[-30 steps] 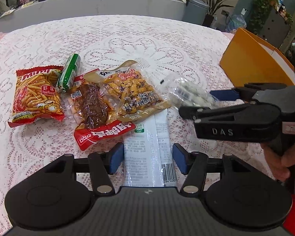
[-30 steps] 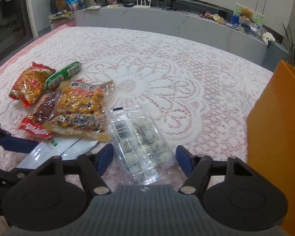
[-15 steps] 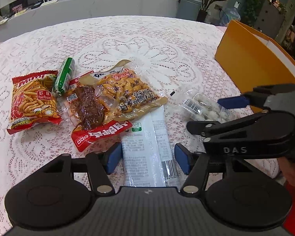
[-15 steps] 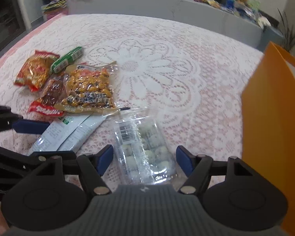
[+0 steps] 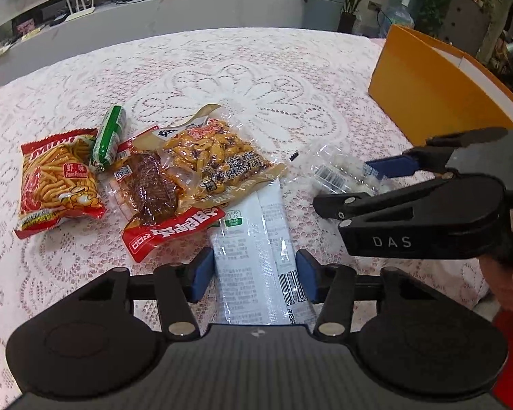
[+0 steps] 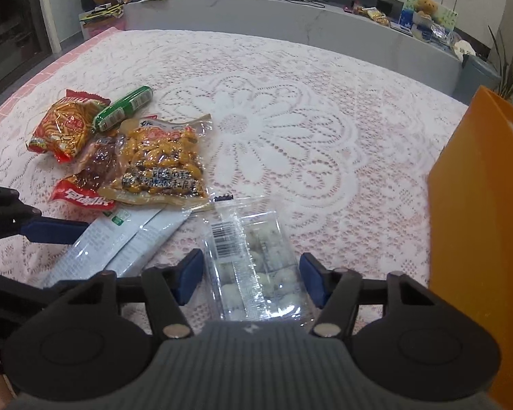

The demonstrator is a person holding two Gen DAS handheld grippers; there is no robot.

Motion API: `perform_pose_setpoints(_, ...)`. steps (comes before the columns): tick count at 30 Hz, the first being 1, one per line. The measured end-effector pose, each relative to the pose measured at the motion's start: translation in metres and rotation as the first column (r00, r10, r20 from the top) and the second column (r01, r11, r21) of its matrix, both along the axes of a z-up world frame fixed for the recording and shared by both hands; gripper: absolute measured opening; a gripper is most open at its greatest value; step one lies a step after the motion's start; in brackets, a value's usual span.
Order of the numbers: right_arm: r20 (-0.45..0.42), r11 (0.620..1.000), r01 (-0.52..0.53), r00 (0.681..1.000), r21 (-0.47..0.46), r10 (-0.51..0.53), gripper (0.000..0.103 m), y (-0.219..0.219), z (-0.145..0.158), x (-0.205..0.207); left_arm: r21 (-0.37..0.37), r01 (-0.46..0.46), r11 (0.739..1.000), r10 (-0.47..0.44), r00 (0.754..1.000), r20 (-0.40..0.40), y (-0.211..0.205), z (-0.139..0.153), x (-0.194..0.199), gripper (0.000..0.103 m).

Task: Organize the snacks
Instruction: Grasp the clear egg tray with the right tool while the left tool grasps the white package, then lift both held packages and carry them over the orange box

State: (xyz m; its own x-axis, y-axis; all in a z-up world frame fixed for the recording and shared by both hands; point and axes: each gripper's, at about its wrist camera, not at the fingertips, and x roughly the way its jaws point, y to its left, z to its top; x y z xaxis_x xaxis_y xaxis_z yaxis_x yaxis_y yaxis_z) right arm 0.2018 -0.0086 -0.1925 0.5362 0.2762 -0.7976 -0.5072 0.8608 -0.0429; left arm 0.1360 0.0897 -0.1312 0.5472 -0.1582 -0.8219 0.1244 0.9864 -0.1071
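Both tongs spread, each straddling a packet, nothing pinched yet.

Your left tongs (image 5: 253, 275) bracket the white sachet (image 5: 256, 259), which lies flat near the surface's near edge with its far end tucked under the peanut bag (image 5: 215, 160). Your right tongs (image 6: 249, 278) bracket the clear tray pack (image 6: 253, 266), just beside the sachet and short of the orange box (image 6: 478, 205) at the right edge. I'd expect trouble if you close too high: both wrappers are slick and flat, so the pads could skate off or snag the lace cloth (image 6: 290, 119). Lifting the sachet may also drag the peanut bag along. Compared with a second ago, the right tongs have drawn back slightly along the tray pack, and the left tongs have hardly moved.
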Motion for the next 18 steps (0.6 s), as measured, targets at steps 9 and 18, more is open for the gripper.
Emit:
perform_pose_setpoints(9,-0.042,0.996,0.083,0.996,0.016,-0.082,0.057,-0.015,0.007,-0.002,-0.119,-0.037,0.992,0.037,0.999,-0.002,0.007,0.012,-0.014,0.056)
perform_pose_setpoints(18,-0.039,0.989,0.117,0.993,0.09,-0.114,0.056,-0.032,0.036,-0.018,-0.23,-0.057,0.972,0.06,0.998,0.008,0.007,0.035,-0.032,0.056)
